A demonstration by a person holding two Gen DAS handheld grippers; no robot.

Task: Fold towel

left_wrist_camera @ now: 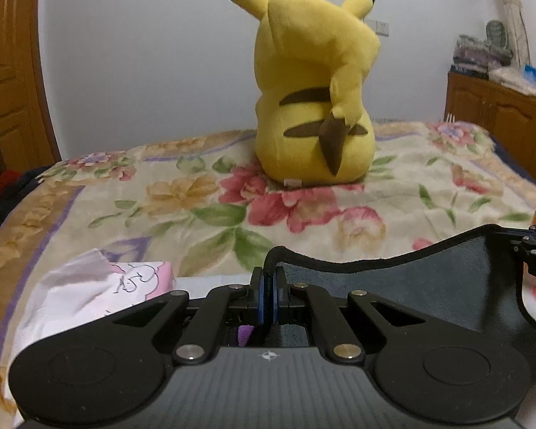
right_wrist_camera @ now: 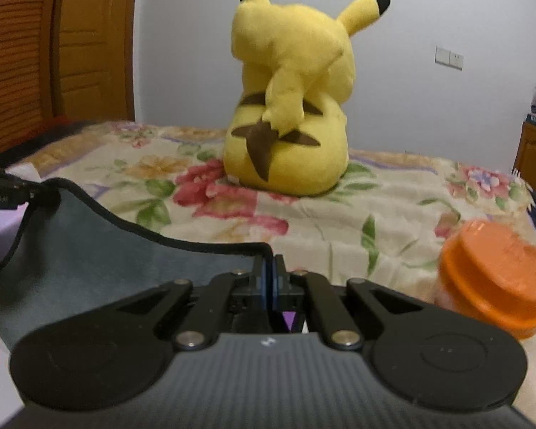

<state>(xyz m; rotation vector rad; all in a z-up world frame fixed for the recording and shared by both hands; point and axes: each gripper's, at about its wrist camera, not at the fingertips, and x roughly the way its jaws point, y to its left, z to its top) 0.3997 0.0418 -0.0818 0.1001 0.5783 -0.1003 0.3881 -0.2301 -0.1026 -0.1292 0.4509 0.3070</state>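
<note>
Grey towel point(left_wrist_camera: 428, 286) pinched by both closed hand-held grippers point(left_wrist_camera: 268, 279) point(right_wrist_camera: 271, 275), yellow plush point(left_wrist_camera: 314, 100) ahead, orange jar point(right_wrist_camera: 496, 279) right.

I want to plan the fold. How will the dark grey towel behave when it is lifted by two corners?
Probably floppy: the dark grey towel sags in a curve between the left gripper and the right gripper. Its nap looks fuzzy, so it likely will not slip from the shut jaws. It seems light.

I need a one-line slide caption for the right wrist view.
Right gripper shut on dark grey towel corner above floral blanket, facing Pikachu plush; orange-lidded jar beside it.
</note>
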